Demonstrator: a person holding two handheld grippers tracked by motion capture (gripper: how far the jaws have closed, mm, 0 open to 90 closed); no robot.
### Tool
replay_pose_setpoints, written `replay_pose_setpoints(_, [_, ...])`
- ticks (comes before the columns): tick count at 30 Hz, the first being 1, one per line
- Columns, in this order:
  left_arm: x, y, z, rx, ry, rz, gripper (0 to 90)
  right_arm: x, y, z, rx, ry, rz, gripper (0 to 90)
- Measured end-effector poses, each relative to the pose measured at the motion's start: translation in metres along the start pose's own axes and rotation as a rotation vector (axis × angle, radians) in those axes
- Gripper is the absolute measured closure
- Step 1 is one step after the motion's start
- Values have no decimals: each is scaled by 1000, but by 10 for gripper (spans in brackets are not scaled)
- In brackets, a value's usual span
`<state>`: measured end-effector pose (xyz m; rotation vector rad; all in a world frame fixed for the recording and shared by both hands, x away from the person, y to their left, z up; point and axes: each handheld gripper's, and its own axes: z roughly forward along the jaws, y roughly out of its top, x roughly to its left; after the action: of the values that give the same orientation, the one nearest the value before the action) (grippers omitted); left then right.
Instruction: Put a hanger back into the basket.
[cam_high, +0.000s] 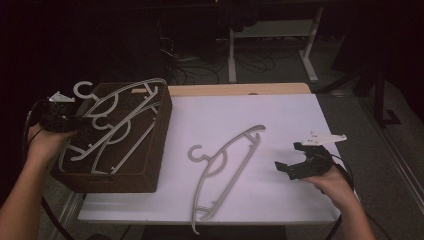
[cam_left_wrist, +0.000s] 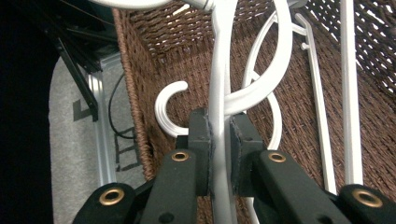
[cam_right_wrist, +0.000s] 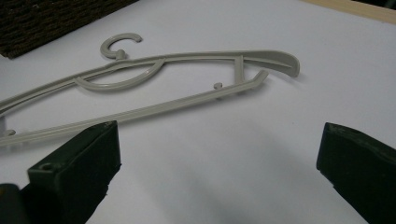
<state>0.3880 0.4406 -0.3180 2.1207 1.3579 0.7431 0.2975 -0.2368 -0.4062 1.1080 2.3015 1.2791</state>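
White tabletop is seen under dim light, with a dark floor and table legs beyond it. At the tabletop's left end a woven basket is set, and several pale hangers are lying in it. The left gripper is closed on the bar of one hanger in the basket, its pads pressed against both sides of the bar. The step in hand is judged to be laying that hanger in the basket. It would best be lowered until it is borne by the hangers under it, with its hook kept clear of theirs, and only then let go. The right gripper is held wide open with nothing in it, near the tabletop's right edge. A loose hanger lies flat just to that gripper's left, apart from it.
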Motion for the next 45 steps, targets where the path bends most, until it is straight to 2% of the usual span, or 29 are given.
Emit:
replay_pose_setpoints(7, [0, -4, 5, 20, 14, -14, 817, -1, 0, -1, -3, -1, 1, 0])
replay_pose_setpoints(9, [-3, -6, 10, 50, 33, 10, 817, 0, 0, 0, -4, 0, 0, 0])
replay_pose_setpoints(13, [-10, -10, 22, 80, 19, 13, 817, 0, 1, 0, -2, 2, -1, 0])
replay_pose_setpoints(17, [-13, -17, 32, 97, 13, -12, 815, 0, 1, 0, -2, 2, -2, 0])
replay_pose_setpoints(19, [-12, -20, 36, 108, -6, -36, 814, 0, 1, 0, -2, 2, -2, 0])
replay_pose_setpoints(21, [-15, -20, 37, 114, 3, -22, 812, 0, 1, 0, -3, 3, -2, 0])
replay_pose_setpoints(22, [-16, -20, 37, 109, -2, -28, 804, 0, 1, 1, -2, 3, -1, 0])
replay_pose_setpoints(23, [-16, -19, 37, 106, -23, -43, 752, 0, 1, 1, -3, 3, -2, 0])
replay_pose_setpoints(25, [-16, -19, 38, 109, -38, -58, 652, 0, 1, 1, -2, 3, -3, 0])
replay_pose_setpoints(27, [-16, -17, 36, 89, -52, -72, 565, 0, 1, 0, -2, 2, -2, 0])
replay_pose_setpoints(29, [-15, -15, 32, 63, -67, -78, 519, 0, 1, 0, -3, 3, -2, 0])
replay_pose_setpoints(33, [-19, -7, 23, -8, -163, -96, 415, 0, 1, 0, -3, 3, -3, 0])
replay_pose_setpoints(39, [-33, 7, 13, -84, -301, -97, 313, 1, 1, 1, -3, 5, -6, 0])
replay_pose_setpoints(45, [-51, 20, 7, -130, -385, -77, 264, 1, 1, 1, -4, 7, -7, 0])
